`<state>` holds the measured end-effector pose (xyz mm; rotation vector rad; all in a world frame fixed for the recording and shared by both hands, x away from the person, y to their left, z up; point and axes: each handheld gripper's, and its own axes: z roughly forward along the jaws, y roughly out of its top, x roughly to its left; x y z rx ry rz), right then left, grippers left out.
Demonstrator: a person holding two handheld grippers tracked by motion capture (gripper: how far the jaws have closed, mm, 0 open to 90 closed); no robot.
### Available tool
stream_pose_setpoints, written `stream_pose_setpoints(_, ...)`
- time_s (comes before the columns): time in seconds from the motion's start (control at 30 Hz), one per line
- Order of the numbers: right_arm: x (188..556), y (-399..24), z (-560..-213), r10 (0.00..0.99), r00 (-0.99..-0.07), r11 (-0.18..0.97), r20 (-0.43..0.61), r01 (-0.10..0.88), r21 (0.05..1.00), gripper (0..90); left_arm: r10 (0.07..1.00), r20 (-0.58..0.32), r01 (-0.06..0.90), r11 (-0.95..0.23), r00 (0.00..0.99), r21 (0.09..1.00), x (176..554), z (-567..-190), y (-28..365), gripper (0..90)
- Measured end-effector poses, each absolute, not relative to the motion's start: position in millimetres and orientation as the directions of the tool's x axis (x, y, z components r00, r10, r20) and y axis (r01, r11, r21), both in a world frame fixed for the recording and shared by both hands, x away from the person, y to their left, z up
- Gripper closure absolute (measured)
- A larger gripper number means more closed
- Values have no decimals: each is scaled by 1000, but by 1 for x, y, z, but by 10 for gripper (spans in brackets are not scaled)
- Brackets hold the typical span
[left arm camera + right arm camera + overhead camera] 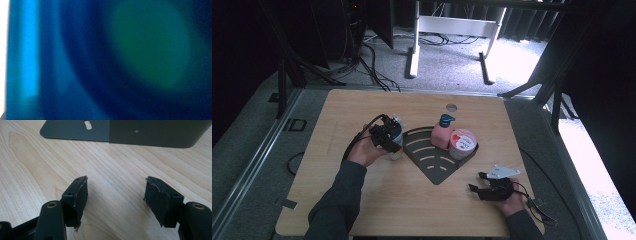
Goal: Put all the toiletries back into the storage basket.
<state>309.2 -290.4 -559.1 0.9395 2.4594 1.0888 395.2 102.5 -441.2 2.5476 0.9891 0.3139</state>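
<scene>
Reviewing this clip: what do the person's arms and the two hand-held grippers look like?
Both forearms wear dark grey long sleeves. The left hand-held gripper is black with a black cable looping behind it. The right hand-held gripper is black, topped by a grey three-cornered plate; its flat black pads look frayed at the edges.

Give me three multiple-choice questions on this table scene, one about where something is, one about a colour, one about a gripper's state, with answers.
1. Where is the clear bottle?
A. in the dark tray
B. on the table just left of the tray
C. on the floor

2. What colour is the pump bottle's body?
A. pink
B. yellow
C. white

3. How do the right gripper's jaws stand?
A. shut on a cup
B. apart, with bare table between
C. clamped on the tray

Answers: B, it stands beside the tray's left edge at the left gripper; A, pink under a teal pump; B, nothing lies between the jaws.
</scene>
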Motion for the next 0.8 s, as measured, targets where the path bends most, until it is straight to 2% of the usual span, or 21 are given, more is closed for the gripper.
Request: stream_pose_setpoints(0.8,309,-290,-559,668,-745,501,-2,447,741,347,683,84,579,-671,725,462,395,-423,95,553)
